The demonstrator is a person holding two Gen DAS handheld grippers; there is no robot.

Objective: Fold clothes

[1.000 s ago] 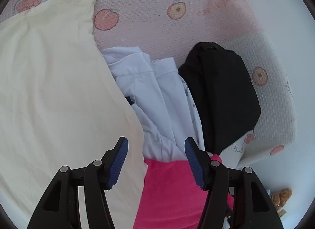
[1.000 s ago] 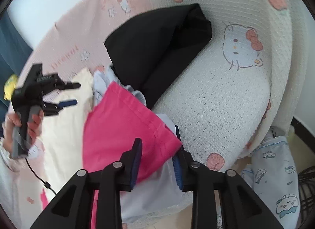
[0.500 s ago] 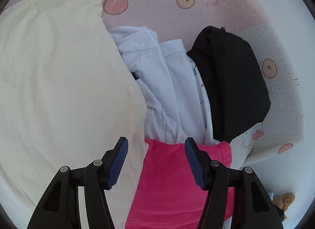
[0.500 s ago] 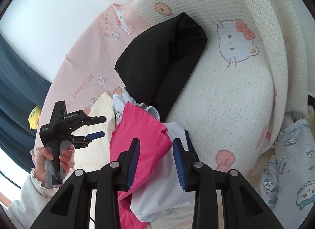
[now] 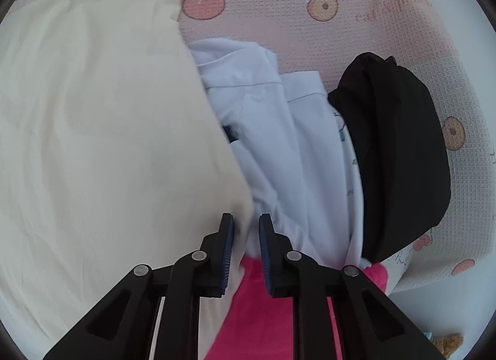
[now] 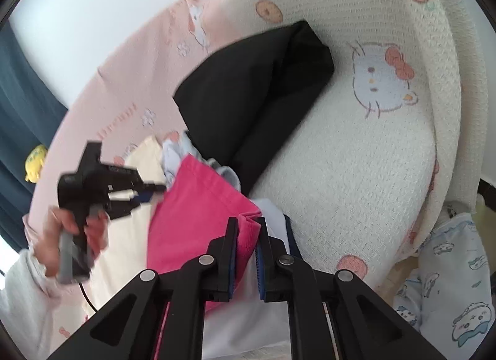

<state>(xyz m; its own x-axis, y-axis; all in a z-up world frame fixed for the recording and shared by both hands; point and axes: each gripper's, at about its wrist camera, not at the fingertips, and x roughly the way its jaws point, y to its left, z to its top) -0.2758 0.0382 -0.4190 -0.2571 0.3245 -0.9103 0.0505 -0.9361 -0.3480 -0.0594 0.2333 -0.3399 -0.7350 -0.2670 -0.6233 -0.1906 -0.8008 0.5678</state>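
Left wrist view: the left gripper points steeply down at the clothes pile. Its jaws have just been closing and now stand narrow, with the right edge of the large cream-yellow cotton garment caught between the pads; below it lies the bright pink fabric garment. To the right sit a crumpled pale blue-white shirt and, farther right, a folded black garment, all on the pink cartoon-print quilted bed cover.
Risk: the pinch takes only the cream hem's margin. A lift may slip it free, or drag the pink layer along if both are caught.

Right wrist view: the right gripper has also just been closing; its pads clamp the near corner of the bright pink garment, which rests on white cloth. The left gripper appears at the left, held in a person's hand, blurred.
Risk: the two grippers appear to hold different garments. Pulling apart would tangle the pile rather than spread one item. The white cloth may ride up with the pink corner.
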